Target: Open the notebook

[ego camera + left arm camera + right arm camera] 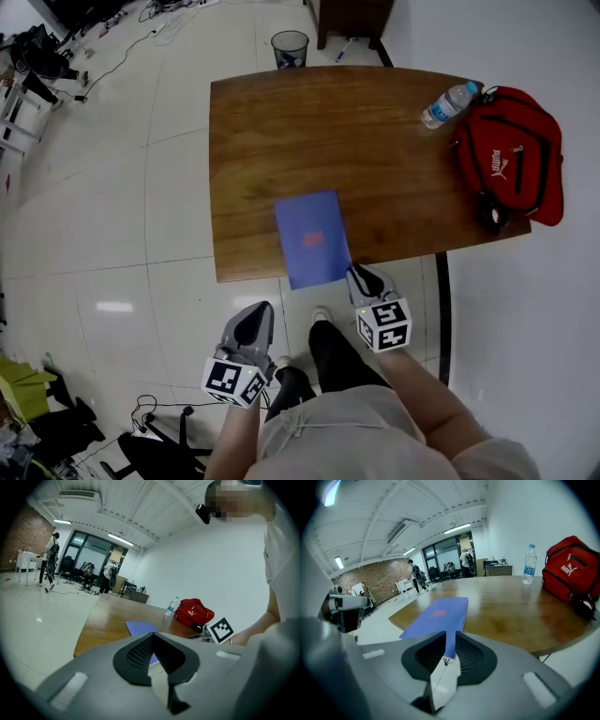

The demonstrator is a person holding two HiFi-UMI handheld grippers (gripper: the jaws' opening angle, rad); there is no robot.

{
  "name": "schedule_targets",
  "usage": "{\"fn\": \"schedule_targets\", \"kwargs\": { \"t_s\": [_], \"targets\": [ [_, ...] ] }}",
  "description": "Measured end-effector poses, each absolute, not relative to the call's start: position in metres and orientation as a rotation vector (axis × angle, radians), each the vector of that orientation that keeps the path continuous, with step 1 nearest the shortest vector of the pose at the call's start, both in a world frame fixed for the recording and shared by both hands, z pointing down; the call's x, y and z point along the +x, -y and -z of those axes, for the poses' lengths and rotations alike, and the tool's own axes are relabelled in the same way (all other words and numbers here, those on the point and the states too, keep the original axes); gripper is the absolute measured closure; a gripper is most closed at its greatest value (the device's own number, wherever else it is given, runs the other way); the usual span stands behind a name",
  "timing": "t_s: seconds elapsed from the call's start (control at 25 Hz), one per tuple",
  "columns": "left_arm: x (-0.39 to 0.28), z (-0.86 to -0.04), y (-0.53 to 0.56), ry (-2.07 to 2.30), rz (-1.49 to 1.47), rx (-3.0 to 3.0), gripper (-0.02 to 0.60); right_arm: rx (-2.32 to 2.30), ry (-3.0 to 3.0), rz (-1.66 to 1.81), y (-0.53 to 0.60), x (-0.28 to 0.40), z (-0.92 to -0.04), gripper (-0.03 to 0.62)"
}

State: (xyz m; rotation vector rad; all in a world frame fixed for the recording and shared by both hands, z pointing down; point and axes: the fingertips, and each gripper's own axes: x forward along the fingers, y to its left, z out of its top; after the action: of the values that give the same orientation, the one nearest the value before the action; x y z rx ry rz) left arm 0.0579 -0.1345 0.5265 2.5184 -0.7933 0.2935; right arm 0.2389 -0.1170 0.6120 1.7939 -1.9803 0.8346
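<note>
Right gripper (356,274), jaws narrowly parted and empty, is hovering at the overhanging corner of the notebook (312,239); it should be pinching the cover alone, then lifting gently.

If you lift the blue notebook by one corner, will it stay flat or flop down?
It would probably flop a little: the blue notebook looks very thin, so likely light too. Pushed, it may slide easily, since the table looks smooth and shiny. Its near end already overhangs the edge, so a pull might tip it off.
</note>
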Motion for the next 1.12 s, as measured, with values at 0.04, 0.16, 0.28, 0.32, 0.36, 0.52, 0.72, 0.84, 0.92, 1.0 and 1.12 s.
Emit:
{"fn": "schedule_targets", "kwargs": {
  "t_s": [0.04,0.16,0.28,0.32,0.36,0.52,0.72,0.84,0.92,1.0,1.12],
  "targets": [
    [0.06,-0.528,0.135,0.792,-0.296,2.512,0.588,1.793,1.964,-0.854,0.118,0.241,-0.619,0.54],
    [0.066,-0.534,0.136,0.777,-0.316,2.498,0.588,1.8,1.928,-0.922,0.116,0.241,-0.635,0.539],
    [0.067,-0.54,0.137,0.773,-0.326,2.484,0.588,1.816,1.922,-0.936,0.113,0.24,-0.64,0.539],
    [0.067,-0.54,0.138,0.773,-0.322,2.48,0.588,1.821,1.921,-0.938,0.113,0.241,-0.64,0.539],
    [0.067,-0.54,0.14,0.773,-0.316,2.479,0.588,1.823,1.919,-0.939,0.114,0.242,-0.64,0.537],
    [0.066,-0.539,0.143,0.767,-0.306,2.484,0.588,1.819,1.897,-0.928,0.113,0.244,-0.638,0.554],
    [0.061,-0.531,0.146,0.758,-0.283,2.502,0.588,1.839,1.872,-0.902,0.115,0.245,-0.624,0.572],
    [0.052,-0.522,0.146,0.761,-0.262,2.515,0.588,1.87,1.87,-0.875,0.116,0.243,-0.606,0.577],
    [0.046,-0.514,0.147,0.77,-0.237,2.527,0.588,1.887,1.878,-0.853,0.117,0.24,-0.592,0.58],
    [0.041,-0.506,0.146,0.776,-0.219,2.541,0.588,1.901,1.893,-0.831,0.118,0.235,-0.578,0.582],
    [0.028,-0.495,0.146,0.801,-0.181,2.549,0.588,1.913,1.937,-0.791,0.121,0.221,-0.554,0.582]
  ]
}}
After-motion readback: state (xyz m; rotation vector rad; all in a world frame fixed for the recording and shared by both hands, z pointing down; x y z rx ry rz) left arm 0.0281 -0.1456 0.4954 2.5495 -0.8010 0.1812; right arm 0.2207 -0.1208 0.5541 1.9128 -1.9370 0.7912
